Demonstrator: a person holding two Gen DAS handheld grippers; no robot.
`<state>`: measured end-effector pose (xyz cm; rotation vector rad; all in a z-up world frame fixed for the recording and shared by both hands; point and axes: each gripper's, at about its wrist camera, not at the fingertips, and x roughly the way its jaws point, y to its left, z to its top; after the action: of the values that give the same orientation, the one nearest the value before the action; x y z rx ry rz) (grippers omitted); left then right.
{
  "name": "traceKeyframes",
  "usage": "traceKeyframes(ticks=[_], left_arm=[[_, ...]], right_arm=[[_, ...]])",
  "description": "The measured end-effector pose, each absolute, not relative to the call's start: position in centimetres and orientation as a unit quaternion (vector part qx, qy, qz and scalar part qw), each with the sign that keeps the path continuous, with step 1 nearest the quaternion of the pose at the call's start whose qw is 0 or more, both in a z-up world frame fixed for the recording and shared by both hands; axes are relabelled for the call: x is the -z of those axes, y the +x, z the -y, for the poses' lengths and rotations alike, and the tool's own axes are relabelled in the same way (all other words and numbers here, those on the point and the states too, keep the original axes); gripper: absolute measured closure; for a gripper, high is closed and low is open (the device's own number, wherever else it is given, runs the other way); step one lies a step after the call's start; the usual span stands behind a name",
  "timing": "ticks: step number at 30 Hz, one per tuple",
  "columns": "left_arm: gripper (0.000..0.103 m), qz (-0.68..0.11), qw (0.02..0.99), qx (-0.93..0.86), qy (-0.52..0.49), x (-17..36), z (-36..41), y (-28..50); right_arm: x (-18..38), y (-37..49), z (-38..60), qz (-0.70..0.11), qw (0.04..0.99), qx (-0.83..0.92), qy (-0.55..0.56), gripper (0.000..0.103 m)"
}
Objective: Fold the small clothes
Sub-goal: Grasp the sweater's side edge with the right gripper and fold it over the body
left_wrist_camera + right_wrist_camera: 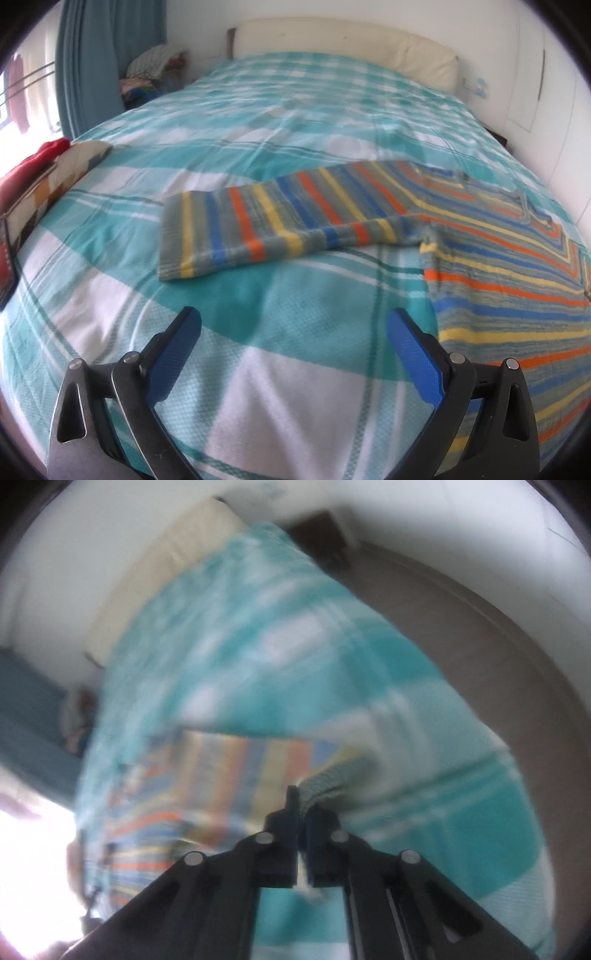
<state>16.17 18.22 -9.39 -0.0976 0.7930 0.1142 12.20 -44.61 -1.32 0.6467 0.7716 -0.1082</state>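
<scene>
A striped knit sweater in grey, blue, orange and yellow lies spread on the teal-and-white checked bed cover. One sleeve stretches out to the left. My left gripper hovers open above the cover, in front of that sleeve, with nothing between its blue pads. In the blurred right wrist view, my right gripper is shut on the sweater's sleeve end, which bunches up from between the fingers. The rest of the sweater lies to the left.
A cream headboard stands at the bed's far end. A pile of clothes sits by the blue curtain. A patterned cushion and a red item lie at the left edge. Brown floor runs along the bed's right side.
</scene>
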Motion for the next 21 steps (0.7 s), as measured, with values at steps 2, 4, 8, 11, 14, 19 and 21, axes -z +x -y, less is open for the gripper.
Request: traceKeyframes(ticks=[2, 4, 8, 11, 14, 19, 21], left_arm=[[0.002, -0.372, 0.925, -0.065, -0.047, 8.9, -18.6, 16.2], [0.002, -0.366, 0.927, -0.070, -0.042, 8.6, -18.8, 16.3], [0.002, -0.363, 0.927, -0.086, -0.026, 8.6, -19.0, 16.2], [0.002, -0.368, 0.925, -0.094, -0.029, 8.9, -19.5, 16.3], [0.002, -0.376, 0.921, -0.095, -0.045, 9.4, -20.2, 16.4], [0.002, -0.389, 0.914, -0.095, -0.064, 9.9, -20.8, 16.5], [0.002, -0.395, 0.912, -0.092, -0.066, 10.1, -20.6, 16.7]], right_arm=[[-3.2, 14.6, 40.1, -0.351, 0.899, 0.015, 0.262, 0.100], [-6.7, 17.7, 35.0, -0.351, 0.910, -0.021, 0.219, 0.100], [-9.1, 23.7, 24.1, -0.369, 0.912, -0.101, 0.151, 0.100], [-7.7, 27.6, 16.5, -0.377, 0.902, -0.164, 0.131, 0.095], [-4.7, 29.5, 12.3, -0.400, 0.869, -0.228, 0.180, 0.045], [-1.6, 28.3, 12.0, -0.399, 0.855, -0.254, 0.213, 0.043], [-0.3, 26.7, 14.0, -0.393, 0.858, -0.253, 0.211, 0.039]])
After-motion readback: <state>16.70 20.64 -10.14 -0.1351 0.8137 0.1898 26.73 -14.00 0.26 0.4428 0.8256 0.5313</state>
